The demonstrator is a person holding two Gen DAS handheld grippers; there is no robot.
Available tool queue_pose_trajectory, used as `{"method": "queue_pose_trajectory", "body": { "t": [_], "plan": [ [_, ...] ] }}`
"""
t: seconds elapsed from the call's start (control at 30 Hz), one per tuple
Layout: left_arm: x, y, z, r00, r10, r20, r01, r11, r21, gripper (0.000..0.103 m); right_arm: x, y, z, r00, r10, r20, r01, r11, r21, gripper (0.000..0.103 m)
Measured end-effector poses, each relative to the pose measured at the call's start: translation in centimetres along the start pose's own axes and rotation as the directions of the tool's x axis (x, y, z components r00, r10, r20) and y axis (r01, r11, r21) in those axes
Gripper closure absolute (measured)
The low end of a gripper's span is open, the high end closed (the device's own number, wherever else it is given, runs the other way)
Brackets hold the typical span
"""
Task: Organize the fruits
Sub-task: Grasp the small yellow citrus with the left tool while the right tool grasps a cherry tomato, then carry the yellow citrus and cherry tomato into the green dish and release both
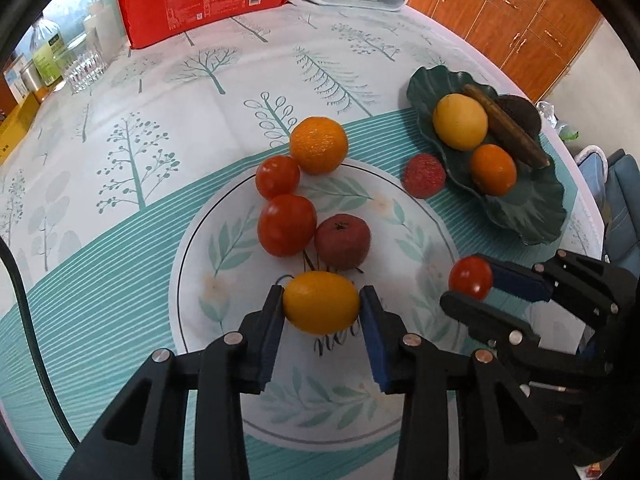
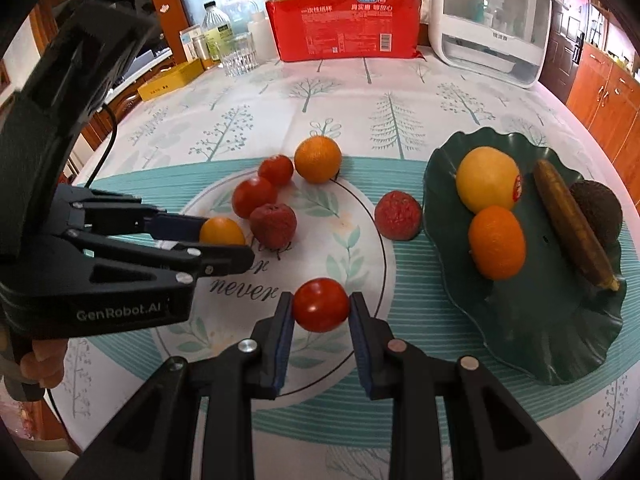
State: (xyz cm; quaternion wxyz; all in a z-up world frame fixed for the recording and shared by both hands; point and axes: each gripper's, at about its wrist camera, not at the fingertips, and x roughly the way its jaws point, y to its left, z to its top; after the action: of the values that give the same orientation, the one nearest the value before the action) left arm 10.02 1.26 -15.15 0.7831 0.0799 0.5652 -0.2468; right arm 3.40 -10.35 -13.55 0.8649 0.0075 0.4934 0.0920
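Note:
My left gripper is shut on a small yellow-orange citrus above the table's round printed circle. It also shows in the right wrist view. My right gripper is shut on a red tomato, which also shows in the left wrist view. Two tomatoes, a dark red fruit and an orange lie ahead. A bumpy red fruit lies beside the green leaf dish.
The dish holds a yellow fruit, an orange, a brown banana and an avocado. At the back stand a red package, a white appliance, glasses and bottles.

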Motion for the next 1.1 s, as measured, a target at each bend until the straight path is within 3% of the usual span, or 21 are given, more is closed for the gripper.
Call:
{"method": "queue_pose_trajectory", "body": {
  "t": [0.27, 0.63, 0.87, 1.1],
  "plan": [
    [-4.5, -3.0, 0.3, 0.998, 0.008, 0.062, -0.009, 1.0, 0.007, 0.067, -4.4, -1.9, 0.4, 0.998, 0.051, 0.039, -0.052, 0.998, 0.021, 0.076],
    [-9.3, -11.5, 5.7, 0.98, 0.003, 0.197, -0.003, 1.0, -0.005, 0.067, -10.9, -7.4, 2.7, 0.995, 0.043, 0.093, -0.043, 0.999, -0.011, 0.076],
    [-9.7, -15.5, 9.0, 0.972, 0.039, 0.232, -0.028, 0.998, -0.048, 0.067, -13.1, -13.3, 4.6, 0.995, -0.016, 0.101, 0.014, 1.0, 0.024, 0.075],
    [-6.9, -18.2, 10.9, 0.981, 0.082, 0.175, -0.069, 0.995, -0.076, 0.067, -12.5, -16.8, 5.4, 0.995, -0.063, 0.076, 0.063, 0.998, 0.012, 0.075]
  ]
}}
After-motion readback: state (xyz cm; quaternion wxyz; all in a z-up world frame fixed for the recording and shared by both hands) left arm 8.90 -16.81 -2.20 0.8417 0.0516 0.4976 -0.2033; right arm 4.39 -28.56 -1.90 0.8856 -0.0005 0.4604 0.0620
